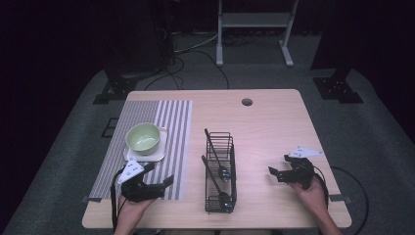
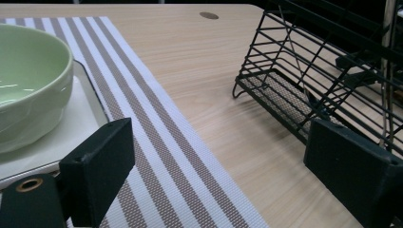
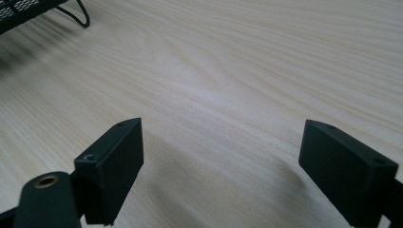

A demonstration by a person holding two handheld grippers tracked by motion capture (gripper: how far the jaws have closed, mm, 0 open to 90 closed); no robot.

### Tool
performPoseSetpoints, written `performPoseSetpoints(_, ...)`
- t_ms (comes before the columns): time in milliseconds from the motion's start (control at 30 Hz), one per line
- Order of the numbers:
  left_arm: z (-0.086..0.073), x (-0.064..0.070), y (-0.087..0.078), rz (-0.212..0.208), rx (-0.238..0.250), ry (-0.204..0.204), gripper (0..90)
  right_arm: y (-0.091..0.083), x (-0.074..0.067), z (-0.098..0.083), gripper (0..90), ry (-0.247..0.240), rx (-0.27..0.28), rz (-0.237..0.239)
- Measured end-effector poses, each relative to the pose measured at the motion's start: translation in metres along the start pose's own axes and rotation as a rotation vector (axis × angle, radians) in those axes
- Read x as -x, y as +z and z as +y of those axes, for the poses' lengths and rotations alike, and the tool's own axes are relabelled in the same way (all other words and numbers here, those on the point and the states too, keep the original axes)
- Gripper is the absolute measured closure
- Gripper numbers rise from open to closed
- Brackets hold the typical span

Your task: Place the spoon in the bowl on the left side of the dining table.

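Table (image 1: 274, 122): pale wood top with rounded corners and a small round hole (image 1: 247, 102) near the far edge. The right half was bare wood, the widest open room on the surface; a second bare strip ran between the placemat and the wire basket.

Placemat (image 1: 171, 122): striped grey and white, laid along the left part of the table, its near edge close to the table's near edge. In the left gripper view its long right edge (image 2: 157, 102) ran diagonally, with bare wood beyond it up to the basket.

Wire basket (image 1: 220, 171): black, long and narrow, standing near the table's middle with one short end close to the near edge. Dark-handled utensils (image 1: 215, 156) leaned inside it. It stood apart from the placemat.

Plate (image 1: 151, 155): white, squarish, on the placemat.

Bowl (image 1: 143, 138): pale green, seated on the plate, just beyond the left gripper.

Left gripper (image 1: 156, 178): held over the placemat's near right corner, jaws spread wide with nothing between them; bowl to one side, basket to the other.

Right gripper (image 1: 278, 171): held over bare wood right of the basket, jaws spread wide and empty, pointed toward the basket, whose foot (image 3: 78, 16) showed at the far corner of the right gripper view.
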State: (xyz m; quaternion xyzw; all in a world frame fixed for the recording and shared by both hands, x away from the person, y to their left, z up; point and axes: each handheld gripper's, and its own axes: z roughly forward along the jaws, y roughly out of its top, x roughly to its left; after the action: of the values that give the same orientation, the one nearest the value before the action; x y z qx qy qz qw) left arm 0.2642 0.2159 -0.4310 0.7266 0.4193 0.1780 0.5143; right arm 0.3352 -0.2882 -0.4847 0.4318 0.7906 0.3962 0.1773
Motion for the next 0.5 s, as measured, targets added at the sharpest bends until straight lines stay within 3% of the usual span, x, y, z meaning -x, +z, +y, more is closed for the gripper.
performPoseSetpoints(500,0.017,0.012,0.012,-0.057,-0.011,0.035,9.1,0.000,0.000,0.000,14.0,0.001,0.001,0.000)
